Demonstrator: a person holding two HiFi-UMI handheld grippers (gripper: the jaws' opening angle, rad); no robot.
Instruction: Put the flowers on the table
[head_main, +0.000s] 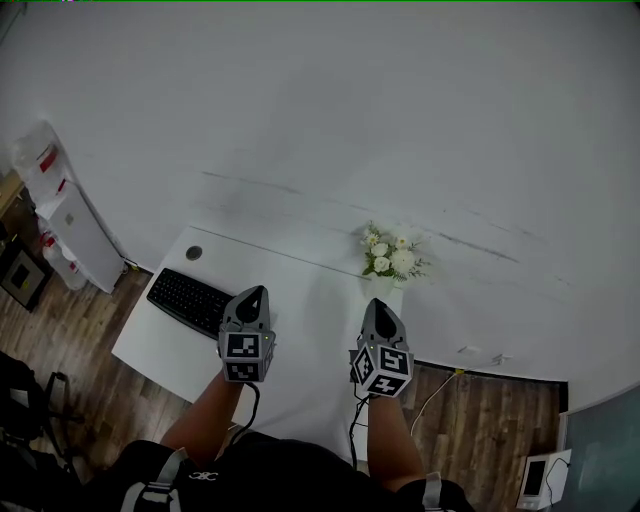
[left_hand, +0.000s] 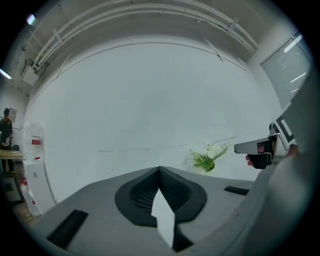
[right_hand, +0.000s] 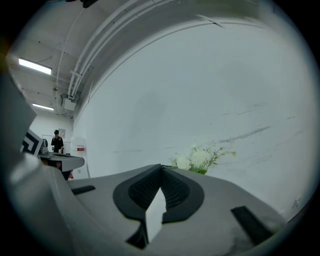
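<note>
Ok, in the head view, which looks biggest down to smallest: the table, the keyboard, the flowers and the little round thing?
1. table
2. keyboard
3. flowers, only slightly smaller than the keyboard
4. round cap, tiny

Black keyboard (head_main: 190, 302), wooden floor (head_main: 485, 430), white wall (head_main: 400, 100)

The smooth white matt counter (head_main: 300, 290) stands on a brown wood-plank floor (head_main: 80, 345). The black plastic keyboard (head_main: 188, 300) looks matt, and the white painted wall (head_main: 400, 120) is scuffed.
</note>
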